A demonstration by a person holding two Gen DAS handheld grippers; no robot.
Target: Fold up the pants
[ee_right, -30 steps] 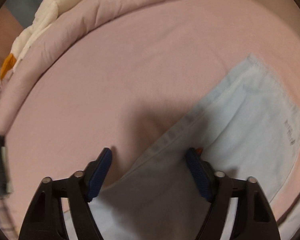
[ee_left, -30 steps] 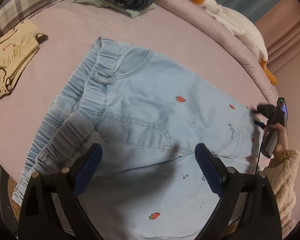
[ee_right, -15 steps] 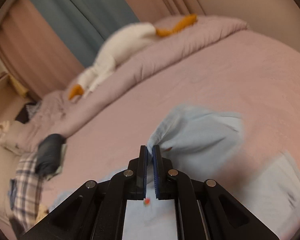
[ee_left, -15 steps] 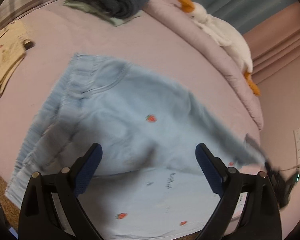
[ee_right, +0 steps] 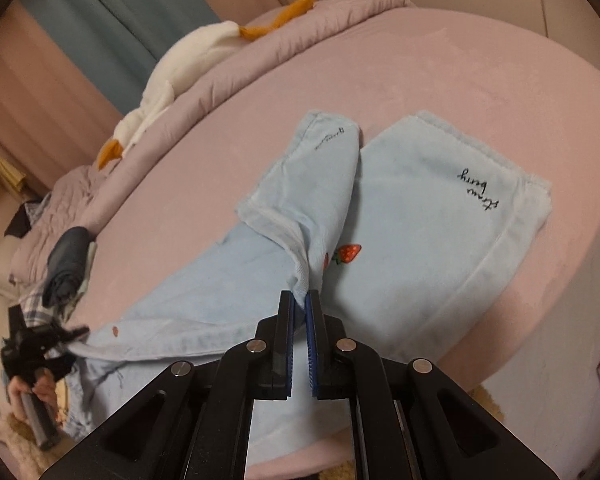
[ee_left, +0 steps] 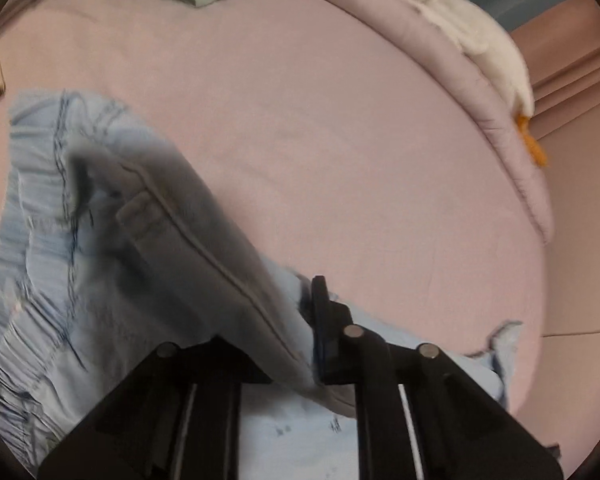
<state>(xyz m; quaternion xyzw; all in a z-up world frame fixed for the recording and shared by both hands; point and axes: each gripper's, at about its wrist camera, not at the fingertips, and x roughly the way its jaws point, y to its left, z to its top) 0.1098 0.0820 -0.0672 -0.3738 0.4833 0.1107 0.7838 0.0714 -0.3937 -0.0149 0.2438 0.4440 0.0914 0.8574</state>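
We hold the light-blue soft denim pants with strawberry prints (ee_right: pixel 420 216) on the pink bed (ee_right: pixel 460 80). Right gripper (ee_right: pixel 299 308) pinches the lifted upper leg's hem; left gripper (ee_left: pixel 308 344) clamps the waist-side edge. The lower leg lies flat ahead, long axis spanning both grippers.

l gripper (ee_left: pixel 306 332) half behind pants (ee_left: pixel 188 248)

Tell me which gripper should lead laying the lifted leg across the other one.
Probably the right gripper: it is shut on the hem of the light blue strawberry-print pants, directly above the flat leg. The left gripper pinches the waist end, with folds blocking its view.
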